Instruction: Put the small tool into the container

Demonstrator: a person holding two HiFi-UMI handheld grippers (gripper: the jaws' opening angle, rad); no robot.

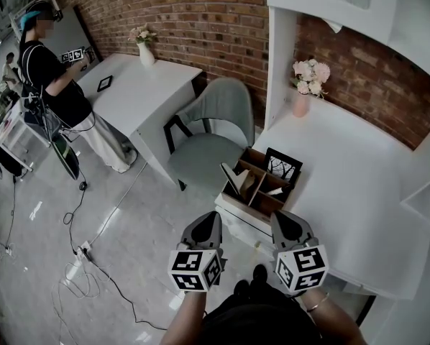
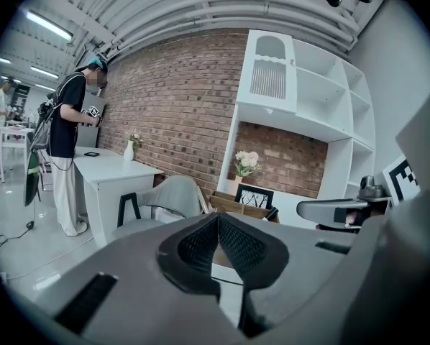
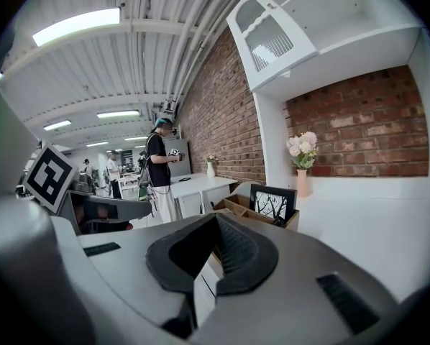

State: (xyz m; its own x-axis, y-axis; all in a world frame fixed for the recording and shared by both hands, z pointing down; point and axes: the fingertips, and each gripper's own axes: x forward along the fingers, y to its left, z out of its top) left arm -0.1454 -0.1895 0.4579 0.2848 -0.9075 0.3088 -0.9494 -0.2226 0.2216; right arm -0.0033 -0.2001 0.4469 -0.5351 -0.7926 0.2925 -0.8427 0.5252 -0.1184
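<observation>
Your left gripper (image 2: 218, 217) and right gripper (image 3: 216, 218) are held side by side close to your body, over the grey floor (image 1: 129, 214) and just short of the white table (image 1: 344, 192). Both sets of jaws are closed. The ribbed pads meet at the tips and neither pair grips anything. Each gripper view shows the other gripper off to its side.

Just ahead of your jaws, the wooden container (image 1: 236, 203) sits on the table's near corner, and dividers split it into compartments. A dark flat object (image 1: 231, 179) leans in the compartment nearest you on the left, and a pale object (image 1: 275, 190) lies in one to the right. A black picture frame (image 1: 282, 166) stands upright at the container's far end. You cannot tell from any view which of these, if any, is the small tool.

Left of the container, a grey-green chair (image 1: 215, 124) stands beside the table. Further back on the table, against the white shelf unit (image 1: 280, 56), is a pink vase (image 1: 300, 105) of pale flowers.

Beyond the chair is a second white table (image 1: 147, 92) with a white vase (image 1: 147, 52) at its far end. A person (image 1: 49, 77) in a black top stands beside it holding a marker cube (image 1: 74, 54). A brick wall (image 1: 200, 13) runs behind everything, and cables (image 1: 93, 246) trail across the floor.
</observation>
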